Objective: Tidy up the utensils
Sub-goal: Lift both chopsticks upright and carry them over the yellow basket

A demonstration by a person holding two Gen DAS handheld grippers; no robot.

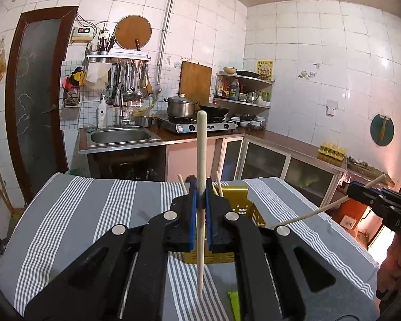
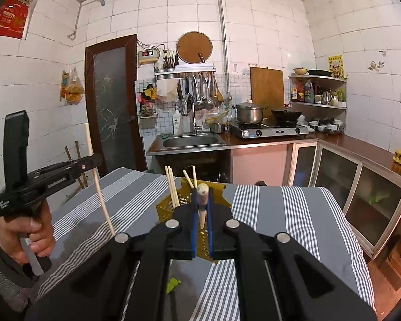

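My left gripper (image 1: 200, 190) is shut on a pale wooden chopstick (image 1: 201, 144) that stands almost upright, its thin tip hanging over the striped cloth. Behind its fingers sits a yellow perforated utensil holder (image 1: 244, 208) with a few chopsticks (image 1: 218, 186) in it. My right gripper (image 2: 202, 196) is shut on a second chopstick (image 2: 202, 189) whose thick end points up at the camera, just in front of the holder (image 2: 166, 210). Each gripper shows in the other's view, the left gripper (image 2: 97, 160) at the left and the right gripper (image 1: 351, 190) at the right.
A grey and white striped cloth covers the table (image 2: 294, 214). A small green thing (image 2: 172, 285) lies on it near me. A person's hand (image 2: 32, 230) grips the left handle. Beyond the table are a sink (image 2: 191, 140), a stove (image 2: 270, 131) and glass-fronted cabinets (image 2: 334, 174).
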